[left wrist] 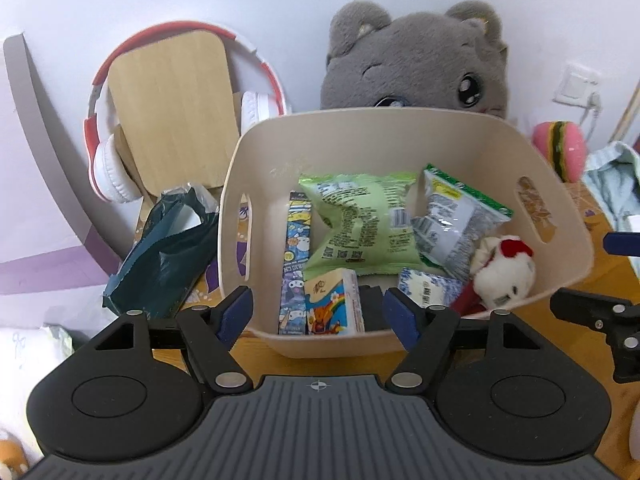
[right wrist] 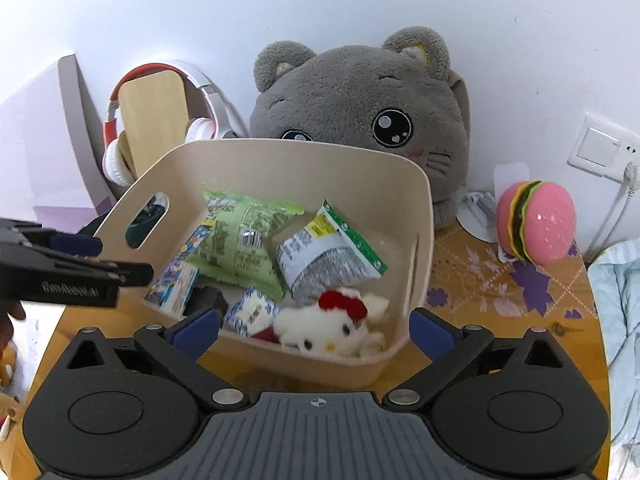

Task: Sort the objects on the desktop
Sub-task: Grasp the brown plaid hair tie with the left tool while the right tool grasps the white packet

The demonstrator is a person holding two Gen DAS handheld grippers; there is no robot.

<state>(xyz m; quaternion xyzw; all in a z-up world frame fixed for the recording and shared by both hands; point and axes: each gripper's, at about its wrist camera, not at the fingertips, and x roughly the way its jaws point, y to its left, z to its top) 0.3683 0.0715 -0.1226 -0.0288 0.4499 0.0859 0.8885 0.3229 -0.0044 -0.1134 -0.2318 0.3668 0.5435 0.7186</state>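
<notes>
A beige plastic basket (left wrist: 472,148) stands on the wooden desk; it also shows in the right wrist view (right wrist: 404,208). Inside lie a green snack bag (left wrist: 356,220), a grey and green packet (left wrist: 452,216), a tissue pack with a rainbow print (left wrist: 334,308), a blue cartoon box (left wrist: 296,256), a blue-white packet (left wrist: 424,288) and a white plush toy with a red bow (right wrist: 324,328). My left gripper (left wrist: 318,312) is open and empty at the basket's near rim. My right gripper (right wrist: 316,330) is open and empty, its jaws on either side of the basket's near right corner.
A big grey cat plush (right wrist: 360,120) leans on the wall behind the basket. Red-white headphones (left wrist: 108,160) hang on a wooden board at the left. A dark green bag (left wrist: 160,256) lies left of the basket. A pink burger toy (right wrist: 536,220) and light blue cloth (right wrist: 620,300) are at the right.
</notes>
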